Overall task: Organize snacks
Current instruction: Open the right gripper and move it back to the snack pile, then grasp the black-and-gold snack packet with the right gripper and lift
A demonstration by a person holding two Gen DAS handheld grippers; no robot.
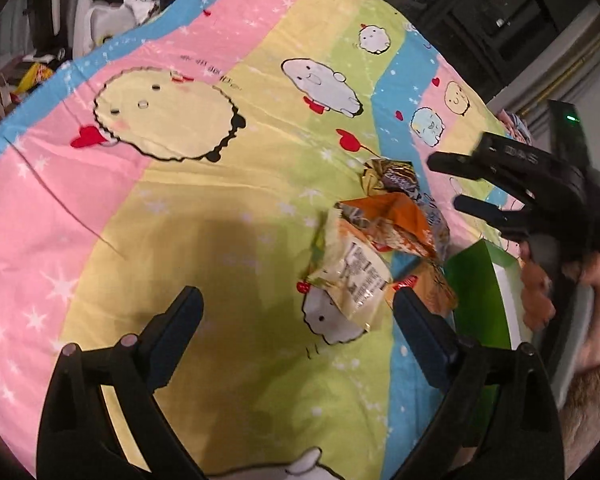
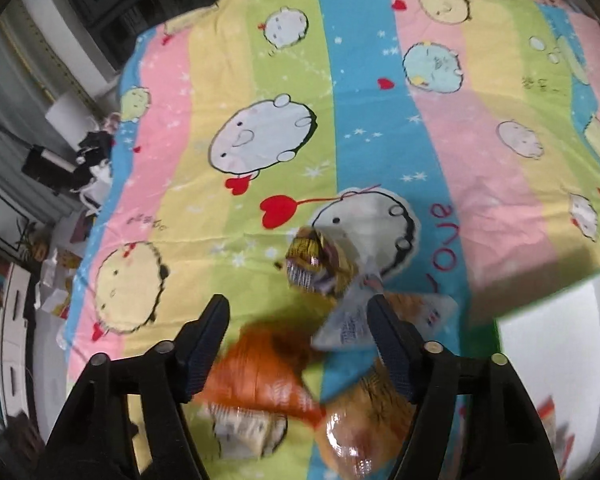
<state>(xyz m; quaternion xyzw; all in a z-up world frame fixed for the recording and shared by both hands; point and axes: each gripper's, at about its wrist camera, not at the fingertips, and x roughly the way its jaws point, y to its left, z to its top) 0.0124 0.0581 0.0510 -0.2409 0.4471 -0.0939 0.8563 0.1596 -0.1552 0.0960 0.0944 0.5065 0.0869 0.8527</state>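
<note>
Two wrist views of a snack pile on a striped cartoon sheet (image 1: 204,208). We found the left gripper (image 1: 296,312) with its jaws spread wide and nothing between them, over bare sheet; the pile lay ahead and to its right, the cream packet (image 1: 352,276) almost touching the right finger's tip. We saw the right gripper (image 2: 296,320) directly above the pile, jaws parted about halfway. An orange packet (image 2: 260,376) sat between and below its fingers, a pale sachet (image 2: 348,328) crossed in front of the right finger, and a yellow wrapper (image 2: 312,260) lay just beyond the tips. We could not see the pads pressing on any packet, so we read it as not yet gripping.

In the left view, the right gripper (image 1: 448,184) hovered at the pile's far right, beside a green box (image 1: 472,288) touching the pile's edge. We judged the right hand nearer. The cream packet's long axis ran roughly from near to far, slightly tilted; the motion blur left the orange packet's outline uncertain.
</note>
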